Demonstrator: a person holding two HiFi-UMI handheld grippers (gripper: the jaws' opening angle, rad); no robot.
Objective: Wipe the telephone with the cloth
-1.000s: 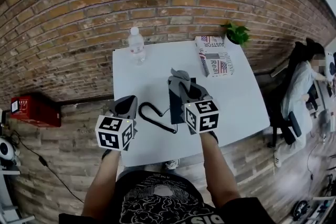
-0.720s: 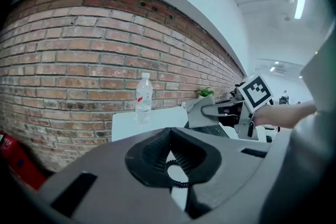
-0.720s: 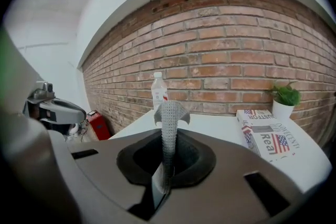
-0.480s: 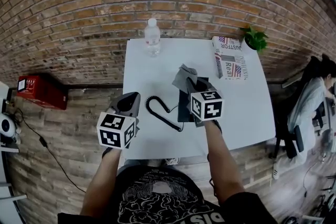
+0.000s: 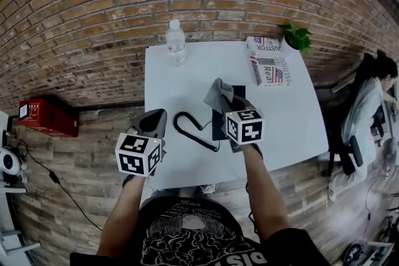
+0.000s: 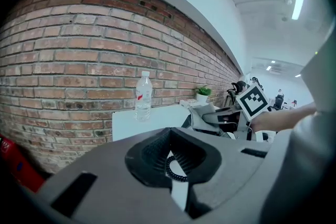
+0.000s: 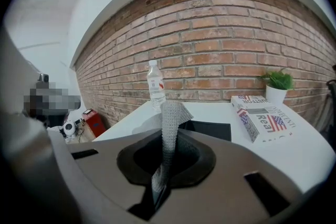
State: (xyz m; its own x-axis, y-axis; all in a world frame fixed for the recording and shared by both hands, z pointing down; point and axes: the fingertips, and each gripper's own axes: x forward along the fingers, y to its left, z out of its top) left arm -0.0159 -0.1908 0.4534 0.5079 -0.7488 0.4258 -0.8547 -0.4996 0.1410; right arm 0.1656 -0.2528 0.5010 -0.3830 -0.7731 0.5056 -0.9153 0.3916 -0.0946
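A black telephone (image 5: 217, 129) lies on the white table (image 5: 293, 121), and its coiled cord (image 5: 189, 129) loops to the left. My right gripper (image 5: 227, 103) is shut on a grey cloth (image 5: 219, 94) and holds it over the phone's far end. In the right gripper view the cloth (image 7: 170, 118) stands up from the closed jaws of the right gripper (image 7: 163, 165), with the telephone (image 7: 210, 130) beyond. My left gripper (image 5: 151, 123) hovers at the table's left front edge, left of the cord. The left gripper (image 6: 170, 162) is shut and holds nothing.
A water bottle (image 5: 176, 42) stands at the table's far left. A printed box (image 5: 267, 62) and a small potted plant (image 5: 297, 37) sit at the far right by the brick wall. A seated person (image 5: 368, 96) is right of the table, and a red box (image 5: 47, 116) is on the floor to the left.
The head view has shifted a little. The right gripper still holds the cloth over the phone in much the same place. The left gripper has barely moved.
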